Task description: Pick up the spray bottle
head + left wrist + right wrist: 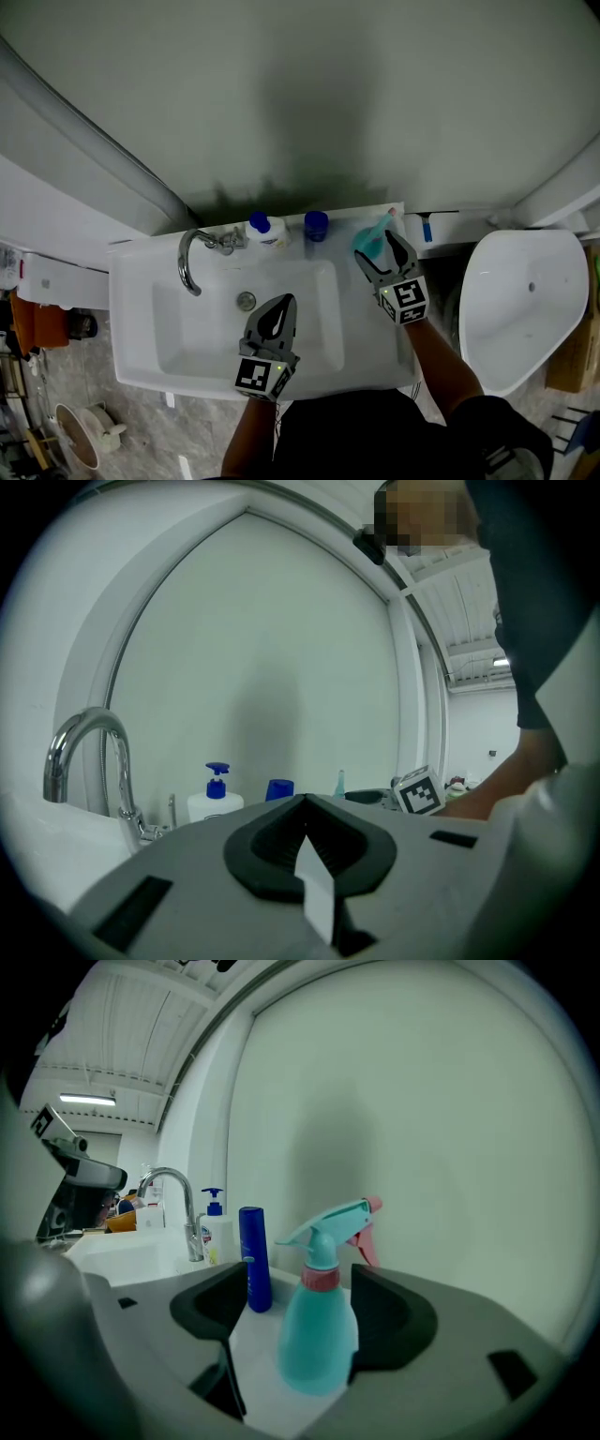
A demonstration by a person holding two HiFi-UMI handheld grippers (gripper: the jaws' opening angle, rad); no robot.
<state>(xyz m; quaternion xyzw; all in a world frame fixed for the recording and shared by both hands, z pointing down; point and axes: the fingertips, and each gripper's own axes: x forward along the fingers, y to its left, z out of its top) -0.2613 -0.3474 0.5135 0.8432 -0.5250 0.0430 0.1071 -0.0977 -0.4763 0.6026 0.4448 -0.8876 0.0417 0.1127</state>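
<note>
1. Right claw (378, 249) partly open around the teal spray bottle (317, 1335): right pad close against its side, left pad just short of it.
2. Spray bottle upright on the sink's (131, 309) back right corner, near a blue bottle (254, 1260).
3. Left claw (284, 302) closed, empty, above the basin.

Item: spray bottle (317, 1335), upright, cap fitted.
Teal translucent body, pink collar, teal spray head with pink trigger; stands on the rear right corner of the sink (131, 309) rim.
</note>
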